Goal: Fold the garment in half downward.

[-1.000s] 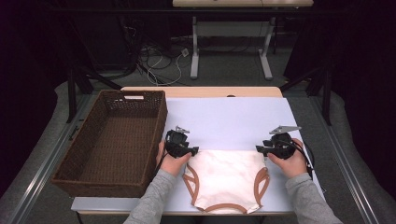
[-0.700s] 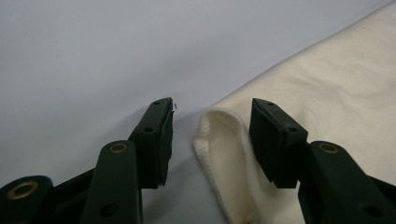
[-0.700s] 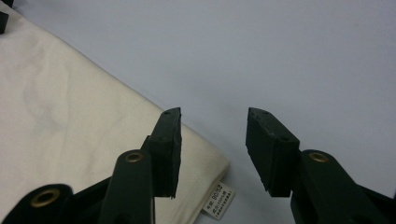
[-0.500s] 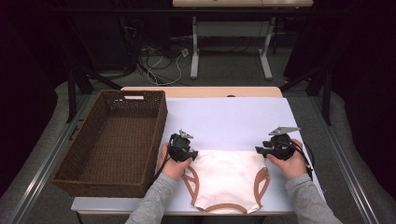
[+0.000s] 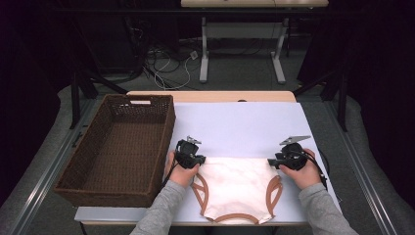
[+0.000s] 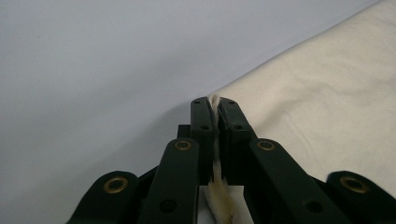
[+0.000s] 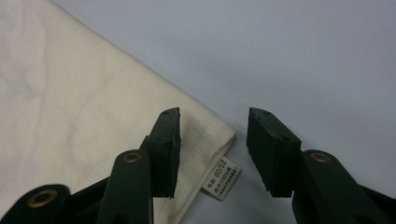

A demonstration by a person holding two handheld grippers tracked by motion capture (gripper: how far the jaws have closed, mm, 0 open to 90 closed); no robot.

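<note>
Dark room, pale lavender-grey tabletop (image 5: 244, 122). Cream cloth garment with brown trim (image 5: 237, 188) lies flat near the front edge. Left gripper (image 6: 214, 108) has just closed, clamped on its far left corner. Right gripper (image 7: 212, 122) gapes over the right corner, not gripping yet. Lift and brown wicker basket (image 5: 117, 147) drop remain, likely.

A small white care label (image 7: 222, 180) at the cream garment's (image 7: 84, 126) corner reads "80/52"; its smaller print is illegible.

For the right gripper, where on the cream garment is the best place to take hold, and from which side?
Grip the free far corner of the cream garment, beside its small label. Come from the right edge, jaws straddling the flat hem, as the right gripper is already open there. The left gripper is shut on the opposite corner.
</note>
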